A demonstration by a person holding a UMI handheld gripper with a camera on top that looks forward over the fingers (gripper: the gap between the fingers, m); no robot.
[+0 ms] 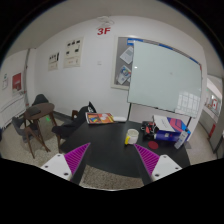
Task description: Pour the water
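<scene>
A dark table (105, 150) lies ahead of me. A small pale yellow cup (131, 136) stands on it, beyond my fingers and a little right of the middle. My gripper (112, 160) is held above the table's near side, its two fingers wide apart with purple pads (72, 157) showing, and nothing is between them. A speckled grey mat (110, 177) lies on the table just below the gap between the fingers.
Boxes and a blue bottle (168, 131) crowd the table's right end. A magazine (101, 118) lies at the far edge. A whiteboard (163, 78) stands behind, black chairs (75, 125) at the far side, and a round table with a chair (35, 115) at the left.
</scene>
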